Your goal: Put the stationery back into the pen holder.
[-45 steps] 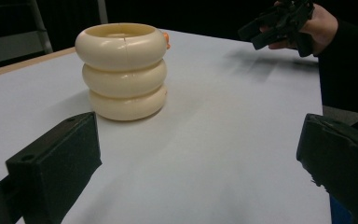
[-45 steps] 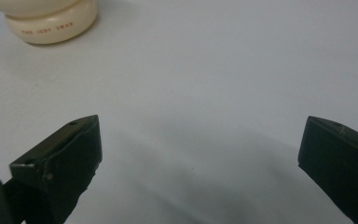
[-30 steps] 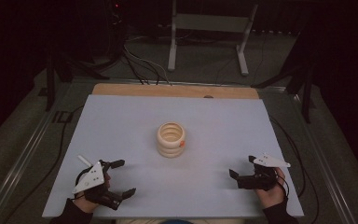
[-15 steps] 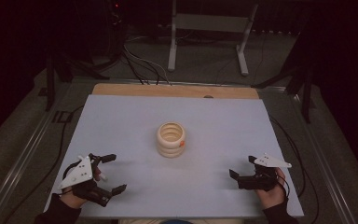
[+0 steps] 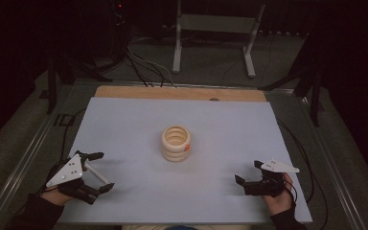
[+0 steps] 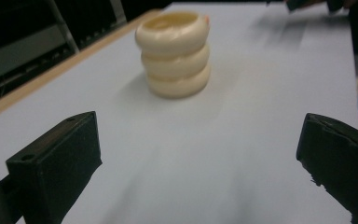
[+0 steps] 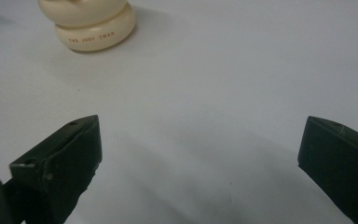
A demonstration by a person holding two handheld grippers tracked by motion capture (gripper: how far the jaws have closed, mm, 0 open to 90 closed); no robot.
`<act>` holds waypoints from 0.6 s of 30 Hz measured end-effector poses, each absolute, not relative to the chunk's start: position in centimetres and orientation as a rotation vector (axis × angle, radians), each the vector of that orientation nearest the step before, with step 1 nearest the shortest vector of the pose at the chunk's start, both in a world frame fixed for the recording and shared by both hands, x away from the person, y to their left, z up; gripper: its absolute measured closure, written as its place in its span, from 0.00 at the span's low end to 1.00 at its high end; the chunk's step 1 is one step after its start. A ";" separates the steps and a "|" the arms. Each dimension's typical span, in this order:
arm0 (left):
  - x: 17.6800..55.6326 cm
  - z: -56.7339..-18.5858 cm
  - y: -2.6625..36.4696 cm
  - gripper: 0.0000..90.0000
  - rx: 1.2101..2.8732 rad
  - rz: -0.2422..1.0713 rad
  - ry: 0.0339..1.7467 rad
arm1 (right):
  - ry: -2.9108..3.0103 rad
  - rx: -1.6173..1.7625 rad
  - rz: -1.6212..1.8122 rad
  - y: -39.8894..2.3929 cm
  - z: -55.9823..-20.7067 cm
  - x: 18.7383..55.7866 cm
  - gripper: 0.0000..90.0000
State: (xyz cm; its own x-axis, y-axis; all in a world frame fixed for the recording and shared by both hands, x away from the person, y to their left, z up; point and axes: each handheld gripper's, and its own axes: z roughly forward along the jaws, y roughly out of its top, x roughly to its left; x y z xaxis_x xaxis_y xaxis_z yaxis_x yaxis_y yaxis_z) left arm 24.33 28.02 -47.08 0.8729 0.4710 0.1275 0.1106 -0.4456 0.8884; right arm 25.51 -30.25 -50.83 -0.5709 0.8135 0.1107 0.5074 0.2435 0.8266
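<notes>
1. Cream-coloured rings, three of them stacked into a little tower [image 5: 176, 143], sit at the centre of the high view on the pale grey table [image 5: 220, 124], well apart from both grippers

2. Biggest risk, as I judge it: the stack looks loose, just ring on ring, so a jaw coming in low and clipping the bottom ring could shove the whole tower sideways or topple the top ring off

3. Second worry: both grippers point inward at the same target; if they close in together they could collide or squeeze the stack from two sides and pop a ring out

4. Left gripper [image 5: 97, 171] sits at the lower left of the high view, jaws spread wide, nothing between them; in the left gripper view its two black jaws stand at the far bottom corners with only bare table between, and the stack [image 6: 175, 53] rises at upper centre, well ahead

5. Right gripper [image 5: 249, 172] is at the lower right of the high view, jaws also wide open and holding nothing; in the right gripper view they frame bare table, with the bottom ring [image 7: 93, 23] at the upper left edge

6. Neither gripper touches the rings
</notes>
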 end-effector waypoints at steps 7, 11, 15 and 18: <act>24.8 -48.6 29.7 0.00 2.106 0.400 0.430 | 2.180 1.219 1.252 -30.3 -50.8 25.5 0.00; 24.8 -49.2 30.2 0.00 2.180 0.444 0.400 | 2.182 1.225 1.256 -30.3 -50.9 25.5 0.00; 25.0 -49.4 30.3 0.02 2.264 0.430 0.410 | 2.185 1.225 1.257 -30.3 -50.9 25.6 0.00; 25.3 -49.5 30.1 0.05 2.354 0.391 0.427 | 2.186 1.228 1.257 -30.3 -50.9 25.6 0.00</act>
State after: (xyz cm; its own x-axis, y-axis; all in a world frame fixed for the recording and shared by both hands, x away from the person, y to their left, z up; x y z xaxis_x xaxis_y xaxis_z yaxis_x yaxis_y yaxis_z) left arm 25.27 30.12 -49.52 0.9001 0.4057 0.1591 0.1937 -0.6994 0.6879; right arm 25.56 -30.25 -50.93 -0.5712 0.8114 0.1238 0.5149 0.2368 0.8239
